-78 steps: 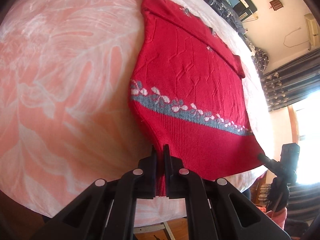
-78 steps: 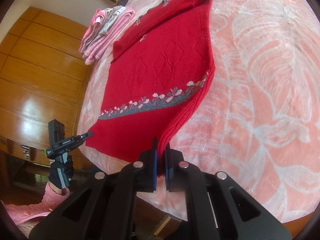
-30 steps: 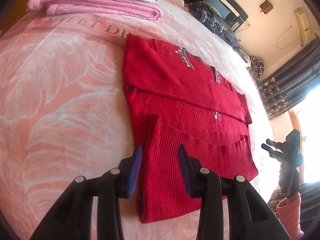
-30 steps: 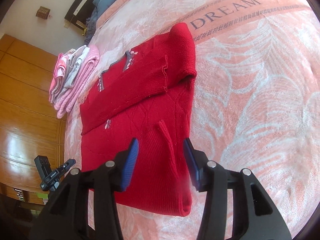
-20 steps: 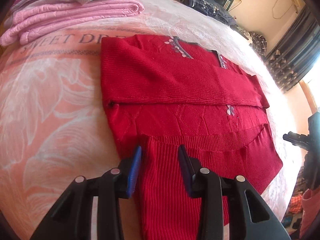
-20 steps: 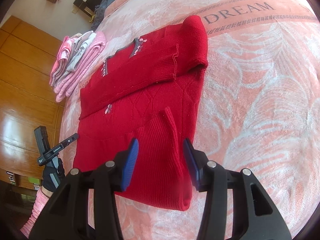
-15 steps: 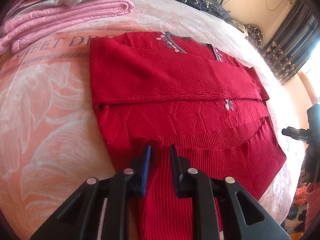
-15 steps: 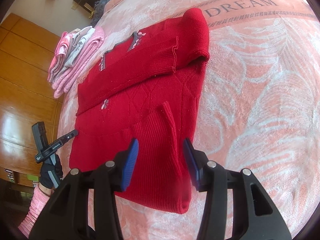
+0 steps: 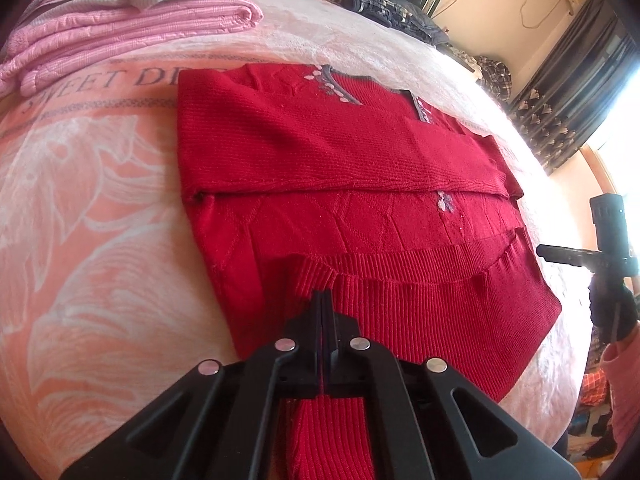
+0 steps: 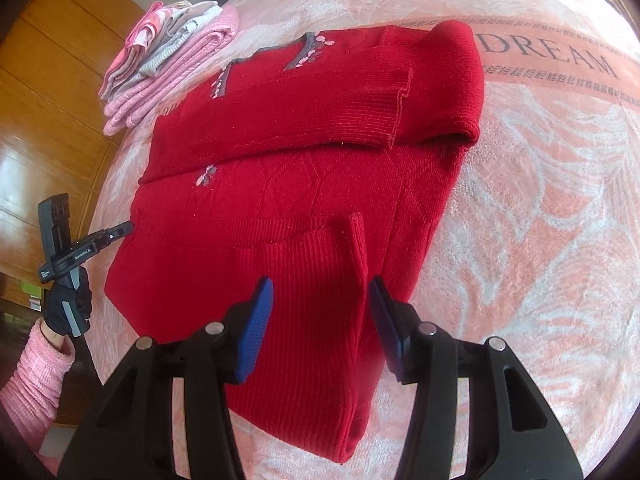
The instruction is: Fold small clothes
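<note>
A red knit sweater [image 9: 360,208] [image 10: 304,152] lies on the bed, sleeves folded across the chest and the ribbed hem folded up over the body. My left gripper [image 9: 323,300] is shut on a pinch of the ribbed hem near the sweater's left side. It also shows in the right wrist view as a black tool [image 10: 86,248] in a gloved hand at the sweater's left edge. My right gripper [image 10: 320,286] is open, its blue pads on either side of a raised ridge of hem [image 10: 356,248], not touching it.
A pink leaf-patterned blanket [image 9: 100,240] lettered "SWEET DREAM" covers the bed. A stack of folded pink and grey clothes [image 9: 132,28] [image 10: 172,56] sits beyond the sweater. Dark clothes [image 9: 384,0] lie at the far edge. A wooden wardrobe [image 10: 48,80] stands to the left.
Both grippers carried the hem up over the body and let go. Since half a second ago the left gripper has shut on the hem fold. The right one stays open.
</note>
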A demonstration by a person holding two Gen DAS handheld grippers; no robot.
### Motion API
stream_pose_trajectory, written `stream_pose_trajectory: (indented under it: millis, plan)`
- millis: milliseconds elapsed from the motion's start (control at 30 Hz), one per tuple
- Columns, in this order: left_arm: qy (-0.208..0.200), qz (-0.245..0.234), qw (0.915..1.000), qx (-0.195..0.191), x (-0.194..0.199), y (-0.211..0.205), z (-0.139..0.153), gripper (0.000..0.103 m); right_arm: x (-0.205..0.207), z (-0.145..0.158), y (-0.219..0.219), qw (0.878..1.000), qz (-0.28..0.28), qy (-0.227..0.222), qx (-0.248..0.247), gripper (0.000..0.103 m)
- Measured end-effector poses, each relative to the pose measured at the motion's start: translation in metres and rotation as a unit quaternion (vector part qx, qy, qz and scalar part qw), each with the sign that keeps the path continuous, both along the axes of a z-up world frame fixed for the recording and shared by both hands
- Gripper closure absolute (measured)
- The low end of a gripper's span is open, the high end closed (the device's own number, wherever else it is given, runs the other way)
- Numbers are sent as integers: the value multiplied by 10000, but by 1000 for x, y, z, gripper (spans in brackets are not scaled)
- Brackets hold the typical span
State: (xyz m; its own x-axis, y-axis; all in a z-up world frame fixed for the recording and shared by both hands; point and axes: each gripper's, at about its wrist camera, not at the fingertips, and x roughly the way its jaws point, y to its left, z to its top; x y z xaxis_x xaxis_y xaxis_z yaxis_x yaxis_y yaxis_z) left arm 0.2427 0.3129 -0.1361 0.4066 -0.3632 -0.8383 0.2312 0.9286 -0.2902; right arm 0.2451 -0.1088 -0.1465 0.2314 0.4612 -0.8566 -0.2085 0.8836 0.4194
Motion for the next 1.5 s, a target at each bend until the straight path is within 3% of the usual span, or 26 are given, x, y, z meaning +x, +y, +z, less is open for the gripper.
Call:
stream_pose_trajectory:
  millis: [200, 500, 600, 833, 1067, 1133, 1233, 1367, 1500]
  plan:
    - [-104, -136, 9995, 270, 0, -8, 1, 100, 19, -15, 10, 9991, 234, 20, -352, 51]
    - [-202, -380, 9985, 331, -9, -12, 1, 79, 24, -18, 19, 9987, 380, -114, -330, 49]
    - [-217, -322, 9980, 489, -4, -15, 0, 67, 22, -18, 18, 9986, 385, -142, -334, 51]
    - [-380, -199, 9954, 862, -1, -15, 4, 62, 20, -18, 15, 9989, 373, -150, -244, 51]
    - [-189, -129, 9973, 693, 9, -8, -6, 64, 19, -17, 16, 9989, 349, -201, -233, 52]
    - [-203, -155, 9976, 639, 8, -9, -5, 83, 18, -16, 17, 9989, 355, -222, -232, 55]
    - [-247, -197, 9972, 674, 7, -11, -3, 91, 17, -15, 17, 9989, 351, -252, -205, 60]
    - [-149, -47, 9985, 517, 9, -5, -6, 90, 16, -15, 19, 9985, 373, -301, -266, 63]
    - [-102, -98, 9981, 594, 11, -8, -9, 87, 15, -16, 22, 9980, 438, -337, -308, 59]
